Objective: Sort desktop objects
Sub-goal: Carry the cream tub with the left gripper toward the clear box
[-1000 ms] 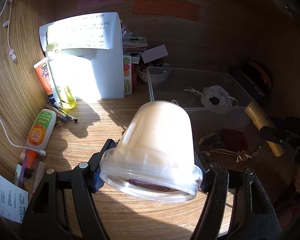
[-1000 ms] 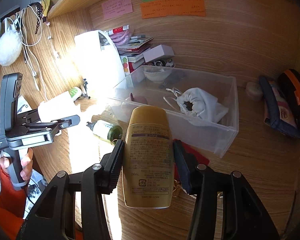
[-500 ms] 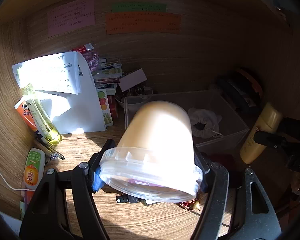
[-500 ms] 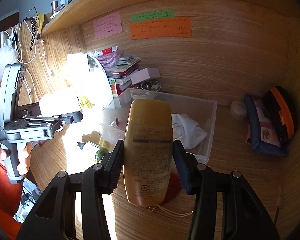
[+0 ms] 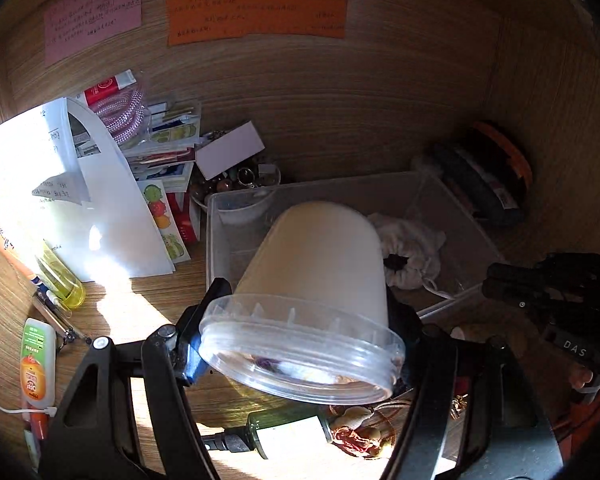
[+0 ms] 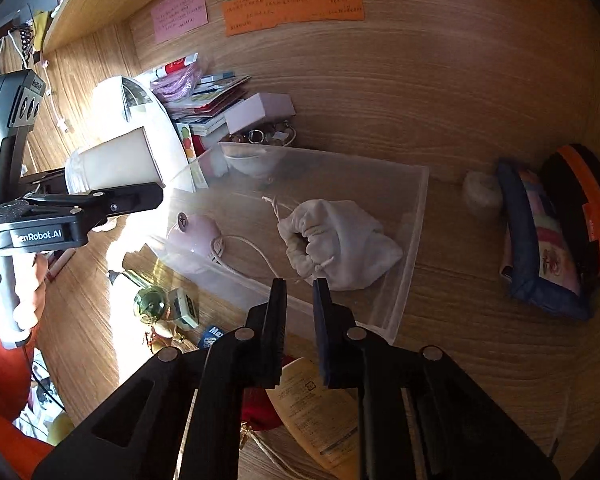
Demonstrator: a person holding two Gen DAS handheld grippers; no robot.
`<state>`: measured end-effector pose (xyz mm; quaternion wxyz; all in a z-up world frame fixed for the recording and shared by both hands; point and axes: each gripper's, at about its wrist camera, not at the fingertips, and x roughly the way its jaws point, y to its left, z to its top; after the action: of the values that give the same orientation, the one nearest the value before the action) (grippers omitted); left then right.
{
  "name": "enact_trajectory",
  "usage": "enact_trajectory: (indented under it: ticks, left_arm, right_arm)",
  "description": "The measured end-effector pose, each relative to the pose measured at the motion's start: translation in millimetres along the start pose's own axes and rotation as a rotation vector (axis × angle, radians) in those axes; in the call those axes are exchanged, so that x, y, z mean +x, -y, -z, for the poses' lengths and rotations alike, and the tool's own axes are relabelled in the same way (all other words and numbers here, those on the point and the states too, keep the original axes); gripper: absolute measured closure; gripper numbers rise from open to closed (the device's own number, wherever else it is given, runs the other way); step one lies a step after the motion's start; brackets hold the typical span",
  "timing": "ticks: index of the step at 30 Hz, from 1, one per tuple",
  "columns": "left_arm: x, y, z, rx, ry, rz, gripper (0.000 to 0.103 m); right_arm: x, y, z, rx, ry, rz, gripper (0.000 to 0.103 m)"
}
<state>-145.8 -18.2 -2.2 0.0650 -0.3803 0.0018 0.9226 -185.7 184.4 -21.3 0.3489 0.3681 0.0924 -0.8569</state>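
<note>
My left gripper [image 5: 300, 312] is shut on a white plastic jar [image 5: 312, 272] with a clear lid, held above the near left corner of the clear plastic bin [image 5: 216, 248]. The jar also shows in the right wrist view [image 6: 116, 164]. My right gripper [image 6: 300, 292] has its fingers nearly together and holds nothing. It hovers over the bin's near wall [image 6: 404, 296]. The gold lotion bottle [image 6: 316, 412] lies on the desk under that gripper. A white drawstring pouch [image 6: 340, 240] and a pink round item [image 6: 196, 232] lie in the bin.
A green glass bottle [image 5: 288, 428] and a red charm [image 5: 356, 436] lie on the desk before the bin. White papers [image 5: 96, 216], tubes [image 5: 36, 360] and a yellow bottle [image 5: 60, 276] stand at the left. Pouches [image 6: 548, 236] lean against the right wall.
My right gripper let go of the gold lotion bottle, which now lies on the desk beneath it, and its fingers closed. My left gripper moved the jar closer to the bin.
</note>
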Motion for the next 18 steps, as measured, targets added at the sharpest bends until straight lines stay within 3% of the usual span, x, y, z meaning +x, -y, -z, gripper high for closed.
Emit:
enact_trajectory:
  ticks: [4,10,18]
  left_arm:
    - [7.8,7.2,-2.9,0.001,-0.016,0.016,0.034]
    - [5.2,25.7,-7.7,0.011,-0.009,0.036,0.034]
    - [-8.6,52.3,6.3,0.039,-0.018,0.096,0.034]
  right_arm:
    - [-7.1,0.7,6.9,-0.024,-0.013,0.054,0.089]
    - [-17.7,2.5,30.6,-0.093,-0.059,0.131,0.075]
    - [-9.4,4.7,59.3,-0.129,-0.164,0.117,0.070]
